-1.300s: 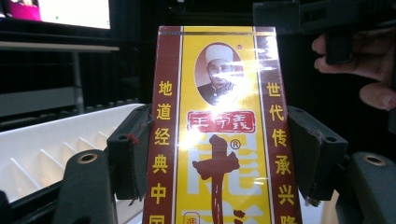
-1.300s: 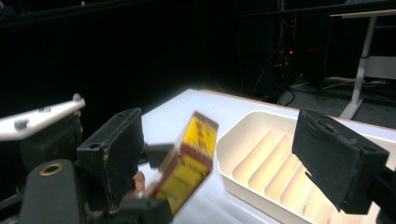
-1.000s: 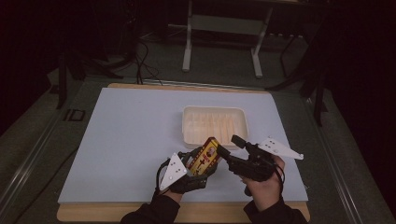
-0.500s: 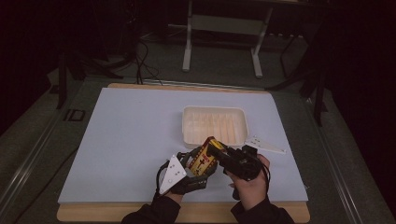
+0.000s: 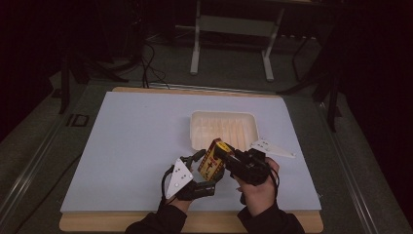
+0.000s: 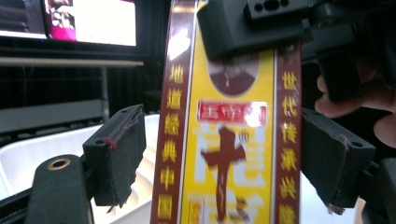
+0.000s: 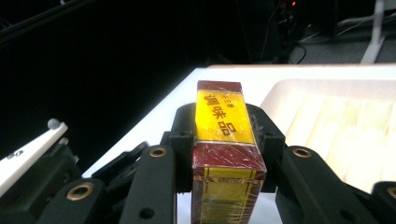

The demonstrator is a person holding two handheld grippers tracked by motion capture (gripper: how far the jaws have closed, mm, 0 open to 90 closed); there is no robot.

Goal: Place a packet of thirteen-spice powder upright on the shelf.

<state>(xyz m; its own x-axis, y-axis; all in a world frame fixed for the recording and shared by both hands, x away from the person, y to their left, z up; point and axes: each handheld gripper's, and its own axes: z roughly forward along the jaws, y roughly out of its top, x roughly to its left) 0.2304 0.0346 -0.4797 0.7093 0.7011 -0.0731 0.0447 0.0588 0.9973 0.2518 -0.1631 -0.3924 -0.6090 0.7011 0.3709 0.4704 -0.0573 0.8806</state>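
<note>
Covering most of the worktop (image 5: 122, 146) is a pale sheet, with dark floor and metal stand legs beyond its far edge. White ribbed tray (image 5: 224, 127) sits right of centre on the sheet, empty as far as the high view shows.

Both hands meet just in front of the tray's near edge, at the near side of the worktop. Between them, raised off the sheet and tilted, is a yellow and dark-red carton (image 5: 213, 160) with Chinese print, wrapped in clear film.

Right tool (image 5: 225, 155): pinching the carton. In the right gripper view both pads press on the long sides of the carton (image 7: 225, 135), one end facing the camera, tray (image 7: 336, 126) behind and to the right of it. Right hand (image 5: 257, 187) wraps the tool body from below.

Left tool (image 5: 207, 163): jaws have just been opening. In the left gripper view the carton (image 6: 229, 140) stands upright between the pads; left pad (image 6: 119, 149) clearly off it with a visible gap, right pad (image 6: 334, 158) close to the edge, contact can't be confirmed. So spread, carton between but not gripped. The right tool (image 6: 252, 28) clamps the carton's top end in that view, with fingers (image 6: 343, 100) of the right hand beside it.
</note>
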